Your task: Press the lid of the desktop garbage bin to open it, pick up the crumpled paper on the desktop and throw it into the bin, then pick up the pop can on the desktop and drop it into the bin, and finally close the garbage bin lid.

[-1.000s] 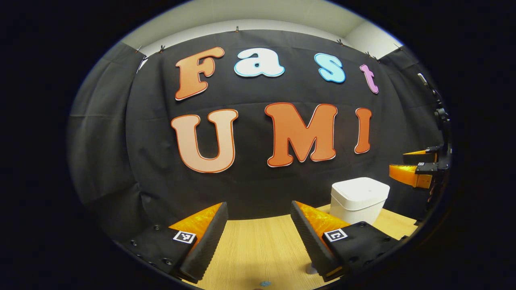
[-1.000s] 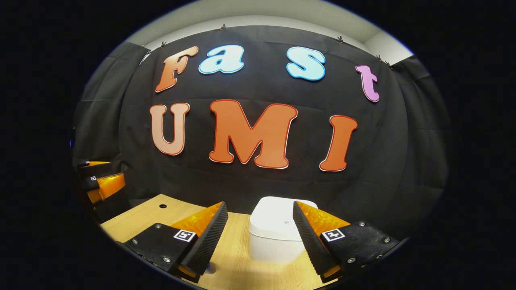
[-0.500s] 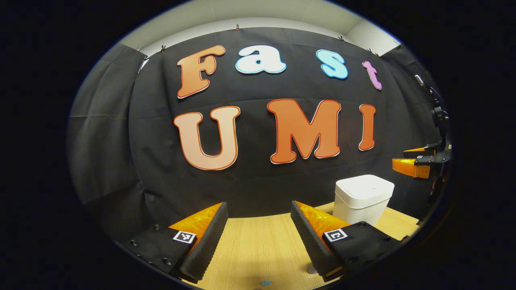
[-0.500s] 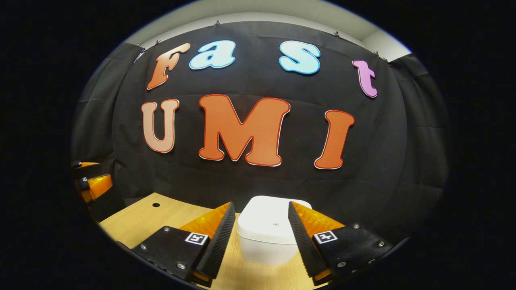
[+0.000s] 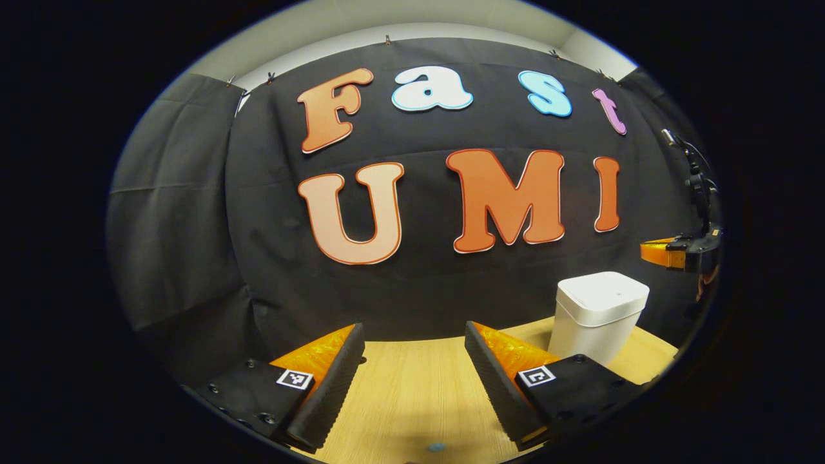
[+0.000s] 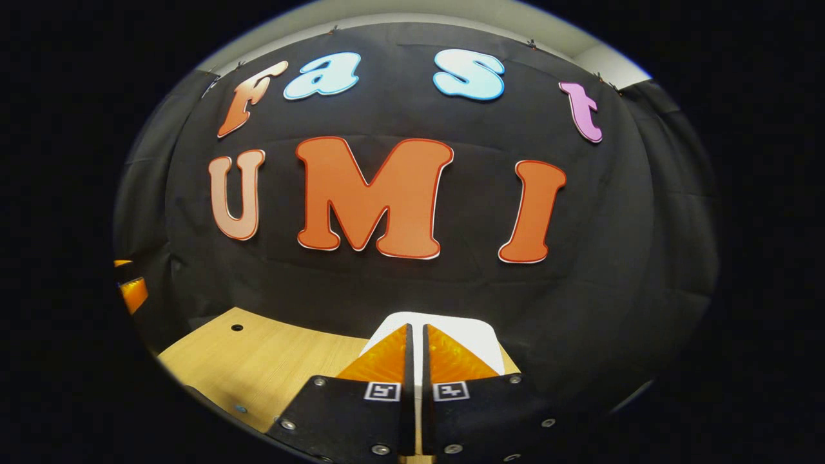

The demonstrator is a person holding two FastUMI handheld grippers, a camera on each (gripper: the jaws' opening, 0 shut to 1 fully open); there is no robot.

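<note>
bin [image 6: 480, 336] lower centre of right gripper view, lid down, dead ahead of clenched right gripper [image 6: 417, 338] (nearer); left gripper [image 5: 412, 361] released.

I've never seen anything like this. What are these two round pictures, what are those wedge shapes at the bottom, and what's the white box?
Each picture comes from a camera riding on a hand-held gripper that a person carries, no robot arm. The wedges are that tool's two fingers. In the left gripper view, the left hand-held gripper is open over a wooden table, holding nothing. In the right gripper view, the right hand-held gripper is shut, empty, pointing at the white garbage bin. Its lid looks closed.
</note>
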